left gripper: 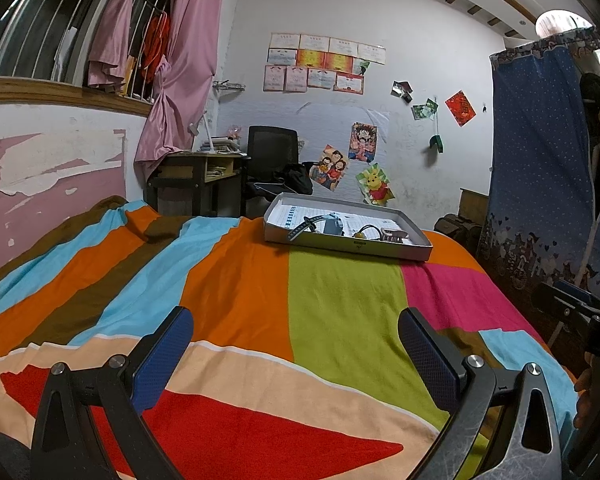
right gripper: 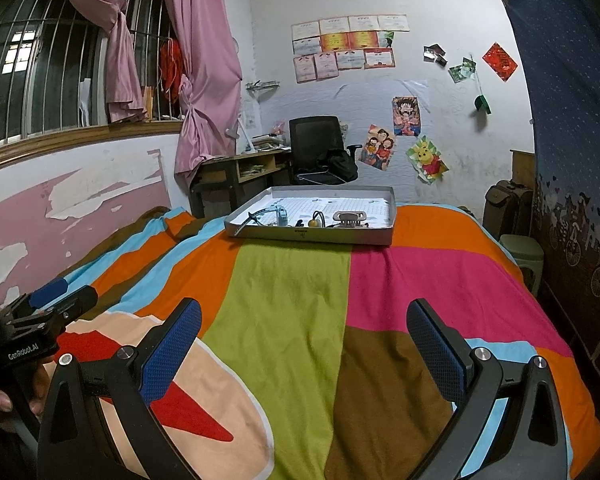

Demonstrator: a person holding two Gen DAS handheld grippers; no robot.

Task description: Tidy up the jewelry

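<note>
A shallow grey box lid (left gripper: pixel 380 249) (right gripper: pixel 312 236) lies on the far part of the bed. Inside it are a grey-blue watch (left gripper: pixel 332 224) (right gripper: pixel 278 216), a black cord with a yellow bead (left gripper: pixel 360 234) (right gripper: pixel 315 222) and a beige hair claw (left gripper: pixel 394 234) (right gripper: pixel 350 218). My left gripper (left gripper: pixel 296 354) hangs open over the near bedspread, empty, far short of the lid. My right gripper (right gripper: pixel 304 350) is open and empty too, at about the same distance. Each gripper shows at the edge of the other's view.
A striped multicolour bedspread (left gripper: pixel 332 312) (right gripper: pixel 292 300) covers the bed. Behind stand a desk (left gripper: pixel 200 176) and a black office chair (left gripper: pixel 272 160) against the wall. A blue fabric wardrobe (left gripper: pixel 540 168) and a green stool (right gripper: pixel 522 252) are on the right, a barred window (right gripper: pixel 60 80) on the left.
</note>
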